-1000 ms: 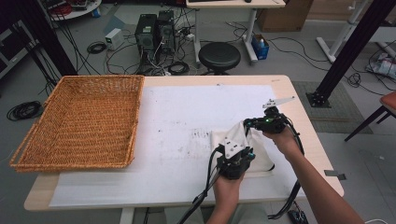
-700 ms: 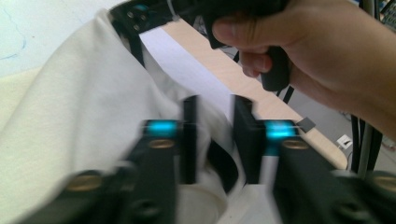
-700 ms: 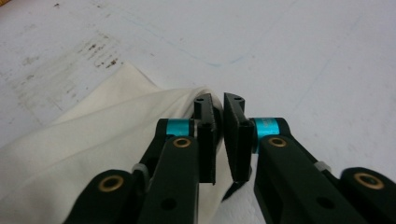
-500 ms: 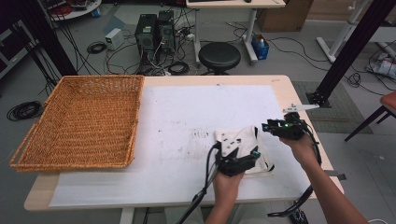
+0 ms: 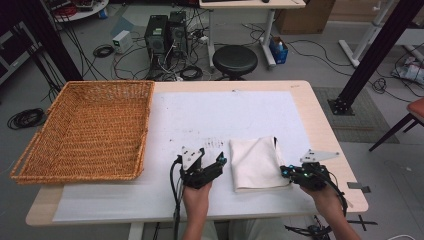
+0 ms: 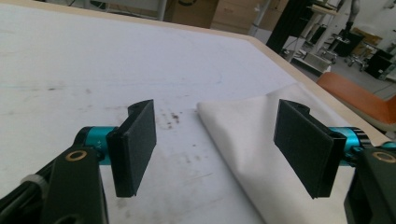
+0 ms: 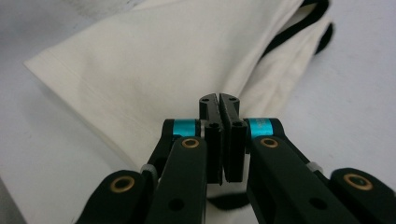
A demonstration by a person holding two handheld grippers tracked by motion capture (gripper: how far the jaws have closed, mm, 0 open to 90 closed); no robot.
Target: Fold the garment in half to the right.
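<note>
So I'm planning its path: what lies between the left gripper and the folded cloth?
Nothing: in the high view, bare white table cover separates left gripper from folded cloth.

The folded cloth runs past the right gripper view's top edge.

The room is bright, with soft, even light from above. The white sheet on the table looks very pale and a bit washed out. Shadows are small and faint, just under the wicker basket and beside the folded white cloth. The high view is a little grainy and soft. In the left gripper view the far corner is fuzzy. In the right gripper view the cloth up close is blurry, and the edges look dimmer.
</note>
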